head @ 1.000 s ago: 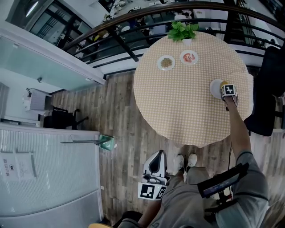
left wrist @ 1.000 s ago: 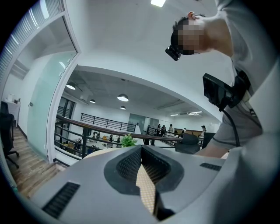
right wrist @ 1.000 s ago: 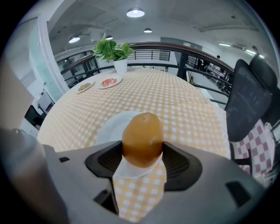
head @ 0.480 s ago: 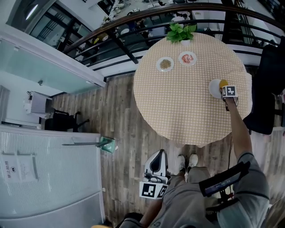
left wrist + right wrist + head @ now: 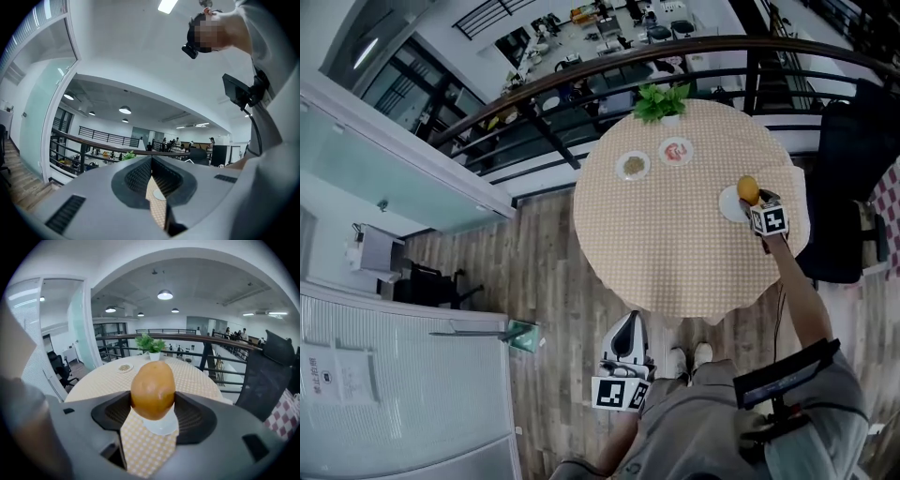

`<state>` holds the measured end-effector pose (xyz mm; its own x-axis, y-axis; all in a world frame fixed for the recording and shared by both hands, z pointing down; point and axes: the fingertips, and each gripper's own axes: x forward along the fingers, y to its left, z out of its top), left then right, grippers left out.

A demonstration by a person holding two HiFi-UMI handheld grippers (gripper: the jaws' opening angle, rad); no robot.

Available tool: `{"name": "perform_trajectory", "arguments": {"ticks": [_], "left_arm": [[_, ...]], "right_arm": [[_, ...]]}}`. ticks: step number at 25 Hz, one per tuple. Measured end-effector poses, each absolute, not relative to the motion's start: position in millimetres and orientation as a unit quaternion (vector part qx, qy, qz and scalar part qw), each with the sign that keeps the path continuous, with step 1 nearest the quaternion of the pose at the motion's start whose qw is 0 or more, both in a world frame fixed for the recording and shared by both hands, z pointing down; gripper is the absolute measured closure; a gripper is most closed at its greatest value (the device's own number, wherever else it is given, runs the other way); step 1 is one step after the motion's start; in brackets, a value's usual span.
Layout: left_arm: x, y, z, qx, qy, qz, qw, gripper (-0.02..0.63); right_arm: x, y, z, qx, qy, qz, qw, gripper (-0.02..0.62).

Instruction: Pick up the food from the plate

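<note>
Right gripper [image 5: 756,202] jaws clamped on the food [image 5: 153,389], held just above the plate [image 5: 728,206] — we're clearing it. Left gripper [image 5: 151,165] jaws together, idle, well away from the plate.

Round table [image 5: 675,234] in a beige checked cloth. On it: leafy green potted plant [image 5: 661,101] at the far edge, white plate of brownish food [image 5: 633,167] and white plate of reddish food [image 5: 675,151] near it, plain white plate [image 5: 729,204] by the right edge.

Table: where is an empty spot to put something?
Bare: the middle and near half of the round checkered table, in front of the small plate of brown food and small plate of red food. Crowded: the far edge by the green potted plant; the right edge, where the right tool grips yellow-brown oval food over a white plate.
</note>
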<state>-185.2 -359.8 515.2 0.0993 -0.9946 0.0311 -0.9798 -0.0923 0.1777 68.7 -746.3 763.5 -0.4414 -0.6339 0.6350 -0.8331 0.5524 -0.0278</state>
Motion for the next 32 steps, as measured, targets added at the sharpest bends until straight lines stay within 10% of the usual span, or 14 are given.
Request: {"name": "perform_trajectory", "arguments": {"ticks": [17,32], "left_arm": [[-164.4,-377.9,471.6,0.793,-0.603,-0.089,0.013,0.597],[-157.3,-342.2,456.3,0.817,-0.567,-0.102,0.008,0.597]], "right_arm": [[11.5,-513.0,467.1,0.383,-0.923,0.021,0.040,0.296],[-10.8,-405.4,444.4,0.372,-0.928,0.021,-0.004,0.296]]}}
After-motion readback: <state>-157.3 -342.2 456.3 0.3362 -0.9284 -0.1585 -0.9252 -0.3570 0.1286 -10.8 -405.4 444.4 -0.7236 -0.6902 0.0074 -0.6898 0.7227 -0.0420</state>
